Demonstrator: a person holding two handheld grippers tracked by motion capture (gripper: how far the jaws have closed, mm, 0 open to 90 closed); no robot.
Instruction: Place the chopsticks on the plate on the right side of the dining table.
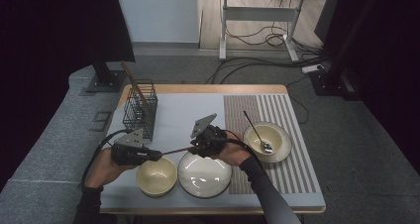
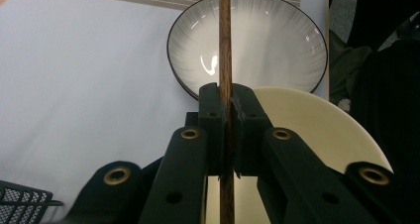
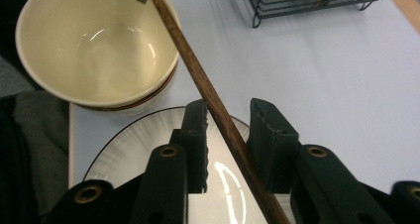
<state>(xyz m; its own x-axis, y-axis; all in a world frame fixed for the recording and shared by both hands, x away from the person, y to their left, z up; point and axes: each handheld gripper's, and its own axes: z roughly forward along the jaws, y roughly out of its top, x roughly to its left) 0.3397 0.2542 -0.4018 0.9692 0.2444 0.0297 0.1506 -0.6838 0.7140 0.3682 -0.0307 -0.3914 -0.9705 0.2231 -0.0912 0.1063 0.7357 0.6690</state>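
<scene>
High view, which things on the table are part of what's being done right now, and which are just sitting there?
In use:
- thin brown wooden chopstick, held level over the table
- left hand-held gripper, shut on it
- right hand-held gripper, jaws around it, a gap showing

Lying about:
- cream ceramic bowl
- white ribbed plate
- cream bowl holding a metal spoon
- black wire basket

Grey carpet (image 1: 188, 68) is laid around the counter (image 1: 208, 88). A white-legged desk (image 1: 257, 13) is placed against a pale wall (image 1: 158, 13), with cables (image 1: 257, 35) trailed beneath.
</scene>
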